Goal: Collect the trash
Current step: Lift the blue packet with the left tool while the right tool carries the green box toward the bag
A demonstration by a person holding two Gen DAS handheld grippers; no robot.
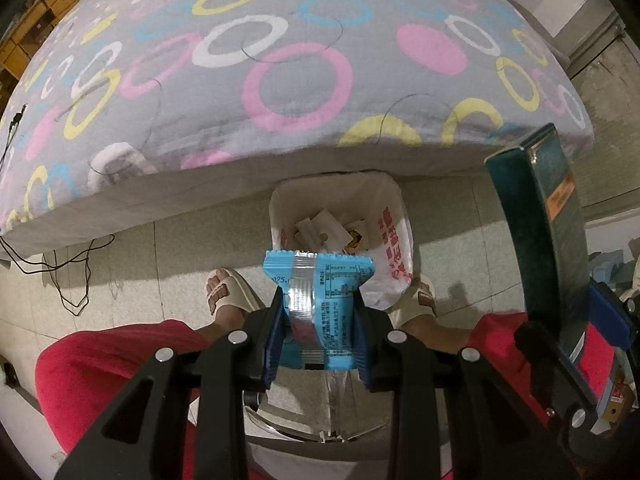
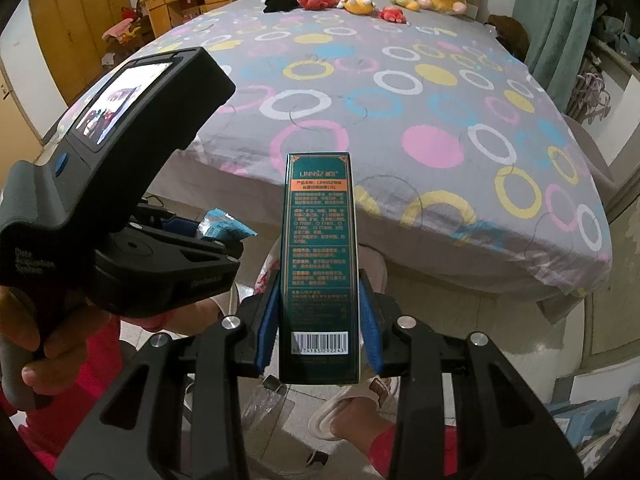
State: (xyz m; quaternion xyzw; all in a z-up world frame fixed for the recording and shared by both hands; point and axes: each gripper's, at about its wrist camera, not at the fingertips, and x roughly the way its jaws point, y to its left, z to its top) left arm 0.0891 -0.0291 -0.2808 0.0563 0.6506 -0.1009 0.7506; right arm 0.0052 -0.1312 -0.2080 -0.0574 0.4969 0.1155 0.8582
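My left gripper (image 1: 318, 334) is shut on a blue snack wrapper (image 1: 320, 300) and holds it just above the near rim of a white-lined trash bin (image 1: 394, 236) on the floor by the bed. The bin holds several scraps of paper. My right gripper (image 2: 318, 320) is shut on a tall dark green carton (image 2: 318, 264), held upright. The carton also shows in the left wrist view (image 1: 548, 232), to the right of the bin. The left gripper and the wrapper (image 2: 222, 228) show at the left of the right wrist view.
A bed with a grey sheet of coloured rings (image 1: 280, 80) stands behind the bin. Plush toys (image 2: 356, 2) lie at its far end. The person's sandalled feet (image 1: 224, 292) flank the bin. A black cable (image 1: 60, 272) lies on the tiled floor at the left.
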